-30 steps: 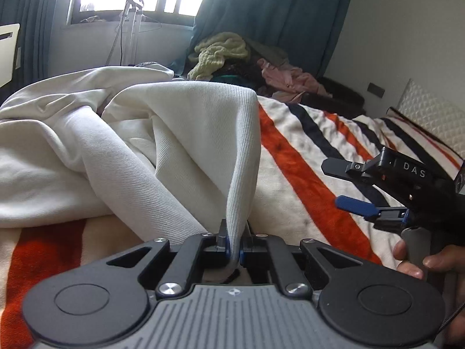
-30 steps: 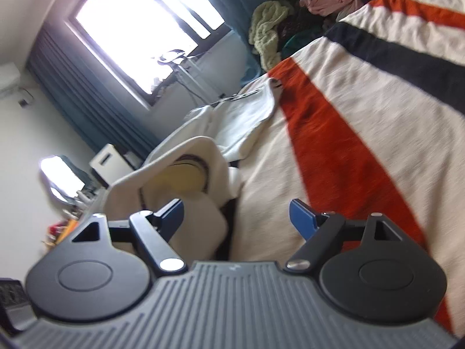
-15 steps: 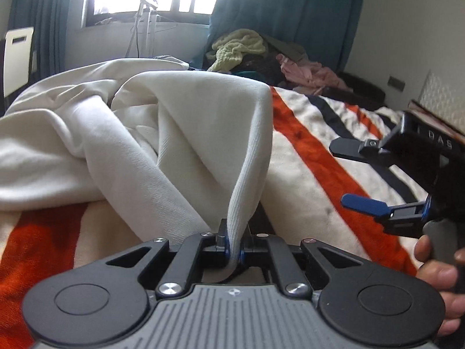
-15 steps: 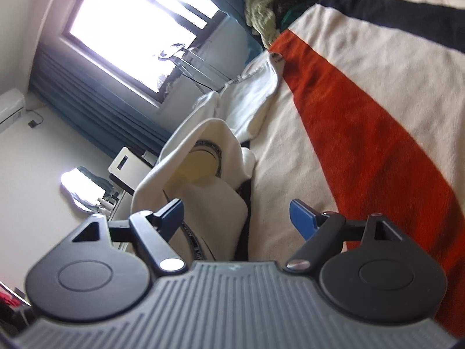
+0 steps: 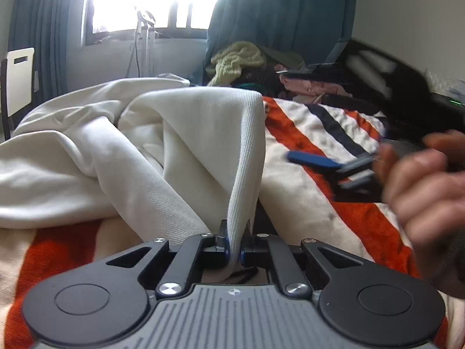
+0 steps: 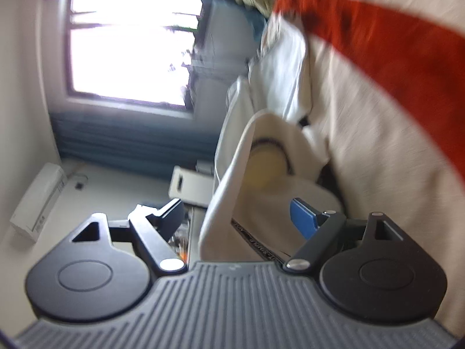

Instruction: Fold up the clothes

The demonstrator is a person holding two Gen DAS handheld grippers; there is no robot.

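A cream-white sweatshirt (image 5: 180, 145) lies crumpled on the striped bed. My left gripper (image 5: 234, 251) is shut on its ribbed hem and holds that edge lifted, so the cloth hangs in a taut fold. My right gripper (image 6: 238, 212) is open and empty, rolled on its side, with the sweatshirt (image 6: 261, 157) right in front of its fingers. In the left wrist view the right gripper (image 5: 325, 157) is blurred at the right, close to the lifted hem, held by a hand (image 5: 424, 186).
The bed cover (image 5: 314, 192) has orange, cream and dark stripes. A pile of other clothes (image 5: 241, 61) sits at the far end under teal curtains (image 5: 279, 14). A window (image 5: 151, 0) and a white chair (image 5: 19, 81) are at the left.
My right gripper has swung in toward the sweatshirt and rolled further onto its side, blurring the view. My left gripper keeps its hold on the hem, which now stands more upright.
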